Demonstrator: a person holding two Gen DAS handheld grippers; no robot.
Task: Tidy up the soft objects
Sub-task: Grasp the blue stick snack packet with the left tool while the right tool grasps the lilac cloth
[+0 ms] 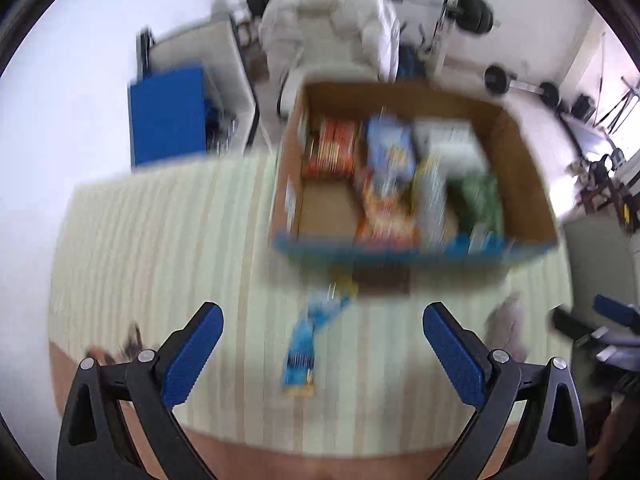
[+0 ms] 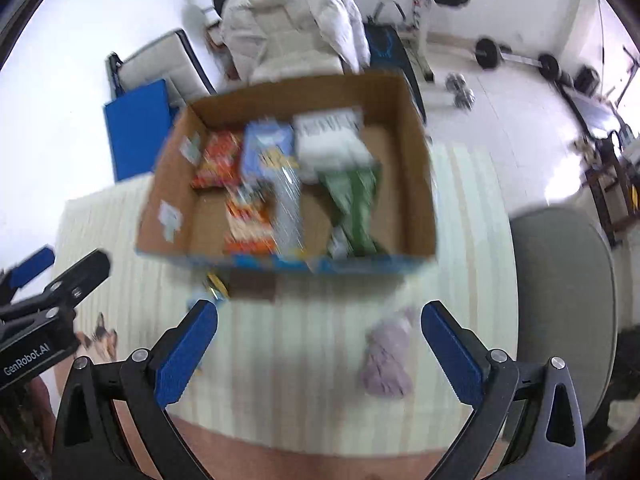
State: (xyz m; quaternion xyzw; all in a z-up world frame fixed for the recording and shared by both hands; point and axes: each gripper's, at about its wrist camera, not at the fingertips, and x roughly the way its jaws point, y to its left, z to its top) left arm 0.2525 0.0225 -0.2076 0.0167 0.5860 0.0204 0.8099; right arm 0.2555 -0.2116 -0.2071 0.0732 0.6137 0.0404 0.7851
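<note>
The long blue snack packet [image 1: 301,354] lies on the striped cloth, straight ahead of the wide-open, empty left gripper [image 1: 322,354], pointing toward the brown cardboard box [image 1: 520,168]. The right gripper [image 2: 318,354] gapes empty too, nearer the soft purple bundle [image 2: 386,360].

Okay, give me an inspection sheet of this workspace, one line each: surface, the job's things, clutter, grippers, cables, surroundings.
Surface: pale striped cloth covers the table; a brown edge shows nearest the cameras.
Job's things: open brown cardboard box holds blurred soft packets, among them red-orange, blue, white and green ones. A lilac fabric bundle and a blue packet lie on the cloth in front of the box.
Clutter: a small picture of a dog at the cloth's left edge.
Grippers: left gripper open, holding nothing; right gripper open, holding nothing.
Cables: nothing seen.
Surroundings: cream padded jacket draped behind the box, blue mat, barbell weights on the floor.
</note>
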